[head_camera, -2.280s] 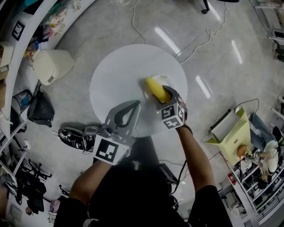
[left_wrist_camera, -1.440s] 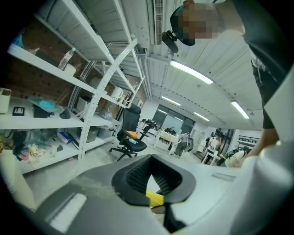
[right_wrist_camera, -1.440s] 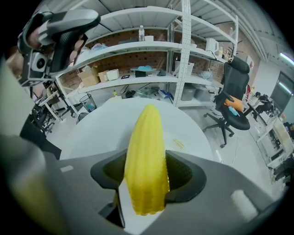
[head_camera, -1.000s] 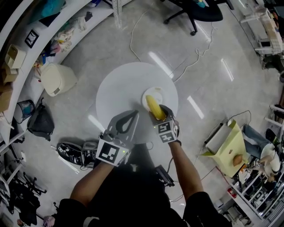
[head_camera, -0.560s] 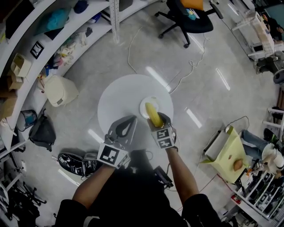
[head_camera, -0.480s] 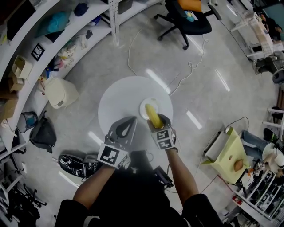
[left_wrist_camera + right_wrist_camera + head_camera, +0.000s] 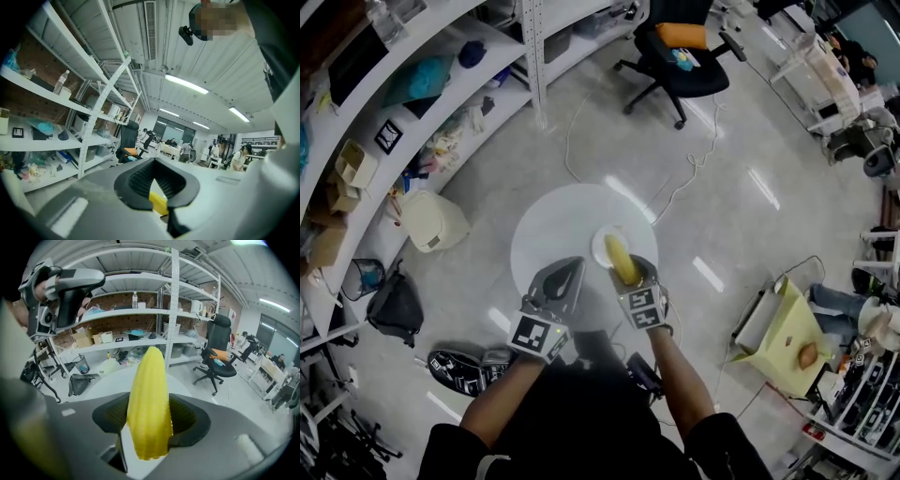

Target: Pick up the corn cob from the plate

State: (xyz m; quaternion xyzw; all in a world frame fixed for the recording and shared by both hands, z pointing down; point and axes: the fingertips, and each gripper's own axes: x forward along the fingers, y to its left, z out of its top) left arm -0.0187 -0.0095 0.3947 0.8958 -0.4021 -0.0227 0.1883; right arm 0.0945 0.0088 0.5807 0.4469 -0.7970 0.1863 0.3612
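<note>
The yellow tapered corn cob (image 7: 149,404) is clamped at its thicker half in the wide-spread jaws of the right gripper (image 7: 630,274), over the 5 o'clock rim of the small white plate (image 7: 598,246) on the round white table (image 7: 548,234). It seems light, stiff and knobbly, so a mid-body hold suits. At its 9 o'clock the left gripper (image 7: 157,183) is closed and empty. Pad contact shows only in the right gripper view, the plate only in the head view

Left gripper (image 7: 157,162) — jaws together, shelving (image 7: 52,87) beyond
</note>
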